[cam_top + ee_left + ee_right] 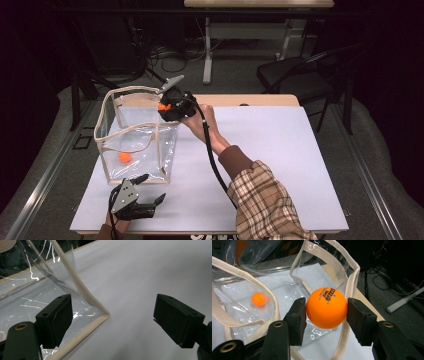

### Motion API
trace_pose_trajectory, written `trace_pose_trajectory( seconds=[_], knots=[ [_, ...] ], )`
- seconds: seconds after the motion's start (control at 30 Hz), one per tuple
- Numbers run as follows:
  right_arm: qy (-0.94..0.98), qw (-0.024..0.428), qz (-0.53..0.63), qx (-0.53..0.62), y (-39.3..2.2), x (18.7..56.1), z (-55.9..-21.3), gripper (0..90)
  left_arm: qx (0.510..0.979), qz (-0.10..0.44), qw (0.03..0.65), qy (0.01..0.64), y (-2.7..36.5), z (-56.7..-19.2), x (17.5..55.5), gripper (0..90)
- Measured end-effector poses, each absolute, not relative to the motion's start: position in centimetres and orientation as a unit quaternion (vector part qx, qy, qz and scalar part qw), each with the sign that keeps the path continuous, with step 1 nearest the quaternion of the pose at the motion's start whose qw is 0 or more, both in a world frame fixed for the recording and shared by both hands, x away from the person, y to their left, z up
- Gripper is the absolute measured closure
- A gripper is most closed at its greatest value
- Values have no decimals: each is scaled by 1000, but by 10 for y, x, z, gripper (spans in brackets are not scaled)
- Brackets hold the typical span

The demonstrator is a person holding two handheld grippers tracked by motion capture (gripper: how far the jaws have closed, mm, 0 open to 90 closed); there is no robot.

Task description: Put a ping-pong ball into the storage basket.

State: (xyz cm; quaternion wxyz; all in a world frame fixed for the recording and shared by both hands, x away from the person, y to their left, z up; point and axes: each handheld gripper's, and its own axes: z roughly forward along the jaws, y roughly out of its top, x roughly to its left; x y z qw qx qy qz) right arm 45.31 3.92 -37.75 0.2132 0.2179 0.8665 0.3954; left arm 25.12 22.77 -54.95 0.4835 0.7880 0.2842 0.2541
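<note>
Now, right fingers (326,308): clamped on the ball (326,308), centre of frame, over the bag (274,312) mouth.
Left fingers (112,320): spread wide, gripping nothing, one against the bag's lower corner.
Second ball (124,157): inside the bag, left of frame.
Risk: ball probably glances off the rim (134,90) and rolls away.
Room: surface (280,150) free at right; bag near its left edge.
</note>
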Motion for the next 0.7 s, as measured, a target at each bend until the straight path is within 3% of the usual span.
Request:
trace_pose_trajectory(
  seconds=[0.7],
  knots=[
    [875,189,385,226,49,462,-393,503,788,254,484,283,228,-549,251,158]
  ],
)
